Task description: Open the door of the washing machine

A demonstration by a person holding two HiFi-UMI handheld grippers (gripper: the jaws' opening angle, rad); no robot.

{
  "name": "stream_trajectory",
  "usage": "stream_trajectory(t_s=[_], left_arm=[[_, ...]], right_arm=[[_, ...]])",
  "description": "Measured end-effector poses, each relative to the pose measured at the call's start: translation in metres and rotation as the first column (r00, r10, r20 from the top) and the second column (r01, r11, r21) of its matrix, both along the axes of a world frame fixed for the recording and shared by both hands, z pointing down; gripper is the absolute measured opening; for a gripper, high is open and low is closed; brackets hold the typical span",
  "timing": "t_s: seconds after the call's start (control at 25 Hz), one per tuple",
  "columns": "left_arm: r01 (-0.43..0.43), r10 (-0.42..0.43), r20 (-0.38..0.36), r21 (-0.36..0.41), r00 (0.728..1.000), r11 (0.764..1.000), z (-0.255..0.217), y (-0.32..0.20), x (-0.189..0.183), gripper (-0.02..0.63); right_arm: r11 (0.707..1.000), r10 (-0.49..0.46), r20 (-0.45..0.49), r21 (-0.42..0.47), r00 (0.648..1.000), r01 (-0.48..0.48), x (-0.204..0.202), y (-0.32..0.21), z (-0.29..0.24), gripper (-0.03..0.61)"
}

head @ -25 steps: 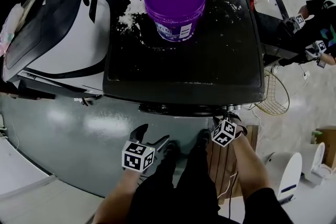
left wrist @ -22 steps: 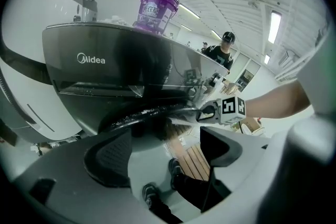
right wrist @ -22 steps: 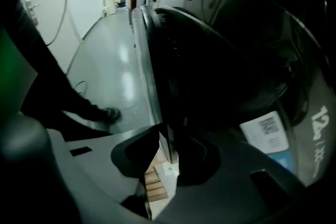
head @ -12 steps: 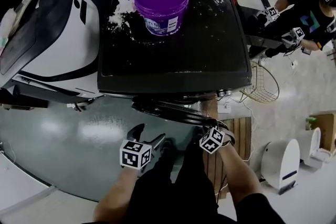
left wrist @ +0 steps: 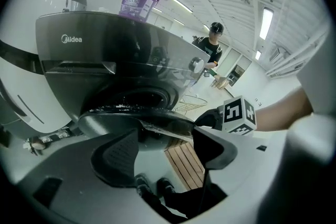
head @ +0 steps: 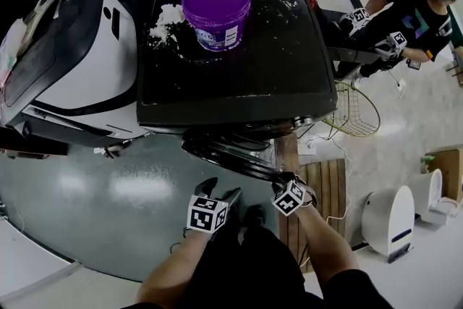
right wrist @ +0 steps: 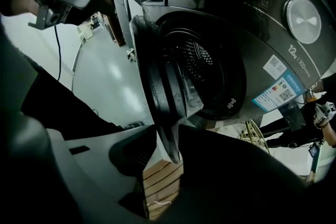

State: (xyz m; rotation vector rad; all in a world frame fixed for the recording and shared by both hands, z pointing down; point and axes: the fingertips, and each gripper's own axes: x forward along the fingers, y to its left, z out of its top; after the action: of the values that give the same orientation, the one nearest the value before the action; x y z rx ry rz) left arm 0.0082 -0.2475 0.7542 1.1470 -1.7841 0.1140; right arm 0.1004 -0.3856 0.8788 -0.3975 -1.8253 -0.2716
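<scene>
Finding: the door [head: 233,155] of the washing machine [head: 239,76] is no longer flush; a second ago only a thin dark rim showed under the machine's front edge, and it now stands swung out as a dark arc at lower centre of the head view, further out than half a second ago.

Your right gripper [right wrist: 168,140] is clenched on the door's outer edge; in the right gripper view the rim runs down between the two jaws, which pinch it, with the drum opening [right wrist: 207,68] exposed at centre right of that frame.

Your left gripper [left wrist: 165,139] is released and grasps nothing; its jaws have just been closing but stay apart, with the door's rim lying across just beyond their tips and neither pad pressing on it. In the head view it sits at lower centre, just beside the right one.

The purple bucket [head: 215,2] and the spilt white powder [head: 165,19] remain on the machine's top, upper centre.

Judgement: the latch is released and the task is well under way; the door looks only partly open, so it probably needs a wider swing.
</scene>
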Motion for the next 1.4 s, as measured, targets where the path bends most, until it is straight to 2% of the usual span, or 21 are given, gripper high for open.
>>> stream_trajectory(t_s=[0.16, 0.32, 0.48, 0.76, 0.96, 1.12, 1.4], left_arm=[[0.022, -0.022, -0.008, -0.003, 1.0, 1.0, 0.01, -0.01, 0.014, 0.316], [0.103, -0.103, -0.029, -0.011, 0.994, 0.995, 0.018, -0.01, 0.022, 0.307], [0.151, -0.151, -0.079, -0.002, 0.985, 0.989, 0.025, -0.006, 0.039, 0.292], [0.226, -0.225, -0.081, 0.003, 0.971, 0.974, 0.038, 0.016, 0.057, 0.246], [0.281, -0.285, -0.042, -0.07, 0.958, 0.957, 0.046, 0.042, 0.065, 0.207], [0.264, -0.271, -0.037, -0.121, 0.962, 0.957, 0.051, 0.069, 0.074, 0.205], [0.271, -0.277, -0.037, -0.122, 0.96, 0.955, 0.054, 0.122, 0.08, 0.183]], right_arm=[[0.996, -0.012, 0.013, -0.086, 1.0, 0.013, 0.013, 0.019, -0.014, 0.123], [0.989, -0.012, 0.01, -0.15, 1.0, 0.013, 0.029, 0.04, -0.021, 0.125], [0.975, -0.022, -0.002, -0.222, 1.0, 0.021, 0.048, 0.066, -0.024, 0.133], [0.945, -0.044, 0.007, -0.324, 0.999, 0.044, 0.087, 0.1, -0.035, 0.13], [0.937, -0.04, 0.021, -0.347, 0.999, 0.045, 0.11, 0.096, -0.041, 0.13], [0.939, -0.02, 0.047, -0.343, 0.999, 0.035, 0.111, 0.095, -0.054, 0.125], [0.946, 0.007, 0.111, -0.322, 0.994, 0.029, 0.088, 0.131, -0.085, 0.115]])
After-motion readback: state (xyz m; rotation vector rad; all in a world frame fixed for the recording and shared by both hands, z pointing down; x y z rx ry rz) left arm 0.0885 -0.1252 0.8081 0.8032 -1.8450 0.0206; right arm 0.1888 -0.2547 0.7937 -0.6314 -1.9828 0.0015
